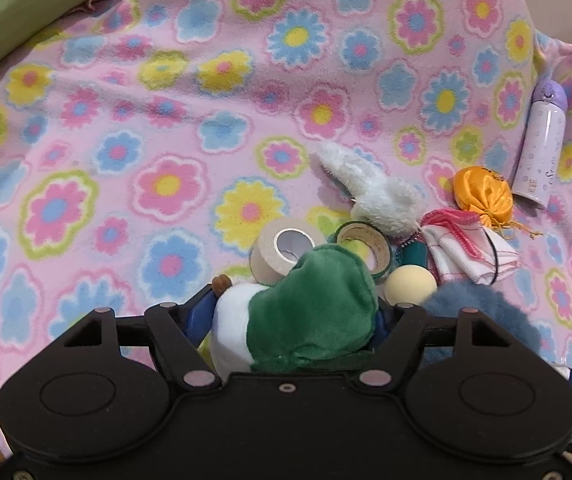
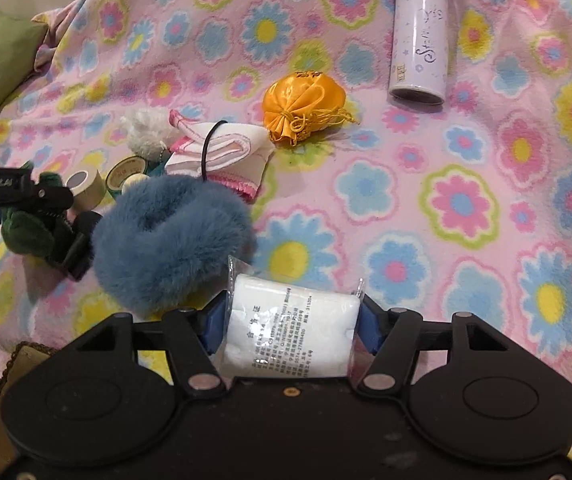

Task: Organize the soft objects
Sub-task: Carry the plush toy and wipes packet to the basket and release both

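Lower centre of each wrist view: left gripper [image 1: 292, 316] clamps a green plush toy [image 1: 318, 308]; right gripper [image 2: 290, 326] clamps a white wrapped packet [image 2: 290, 328] on the floral blanket [image 2: 466, 200].

A pink blanket [image 1: 133, 128] printed with coloured flowers is seen from above; at the bottom, the left gripper [image 1: 290, 312] is closed on a green and white plush toy [image 1: 298, 316]; just beyond it two tape rolls [image 1: 286, 248], a cream ball [image 1: 410, 286] and a white fluffy toy [image 1: 378, 192] are clustered; a folded white cloth [image 1: 470, 252] and an orange satin pouch [image 1: 482, 196] lie to the right; a lilac bottle [image 1: 542, 140] lies near the right edge.
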Action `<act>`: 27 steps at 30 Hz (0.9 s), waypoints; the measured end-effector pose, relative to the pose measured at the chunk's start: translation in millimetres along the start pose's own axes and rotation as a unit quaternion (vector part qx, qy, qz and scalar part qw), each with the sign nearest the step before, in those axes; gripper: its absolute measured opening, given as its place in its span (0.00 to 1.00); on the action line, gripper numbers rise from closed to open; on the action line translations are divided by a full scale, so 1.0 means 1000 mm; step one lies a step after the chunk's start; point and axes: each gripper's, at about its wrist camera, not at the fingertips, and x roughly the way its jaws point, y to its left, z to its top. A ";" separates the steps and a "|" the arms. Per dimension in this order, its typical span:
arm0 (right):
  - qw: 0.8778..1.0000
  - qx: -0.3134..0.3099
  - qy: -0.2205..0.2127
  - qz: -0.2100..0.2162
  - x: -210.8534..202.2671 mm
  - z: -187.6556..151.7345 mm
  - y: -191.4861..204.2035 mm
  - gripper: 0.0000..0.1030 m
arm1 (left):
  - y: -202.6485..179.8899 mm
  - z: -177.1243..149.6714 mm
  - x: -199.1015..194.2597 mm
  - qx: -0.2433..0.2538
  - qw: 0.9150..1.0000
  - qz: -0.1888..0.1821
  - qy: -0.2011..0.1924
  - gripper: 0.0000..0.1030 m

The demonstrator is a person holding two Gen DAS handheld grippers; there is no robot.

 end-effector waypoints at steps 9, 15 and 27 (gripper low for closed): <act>1.000 0.006 -0.025 0.004 -0.027 -0.003 0.004 0.61 | -0.003 -0.010 -0.031 -0.004 1.000 -0.002 -0.017 0.65; 0.999 0.010 -0.040 0.015 -0.054 -0.017 0.009 0.61 | -0.016 -0.028 -0.064 0.005 0.999 -0.009 -0.033 0.65; 0.997 0.013 -0.055 0.045 -0.115 -0.077 0.022 0.61 | -0.040 -0.088 -0.120 0.024 0.999 -0.014 -0.037 0.66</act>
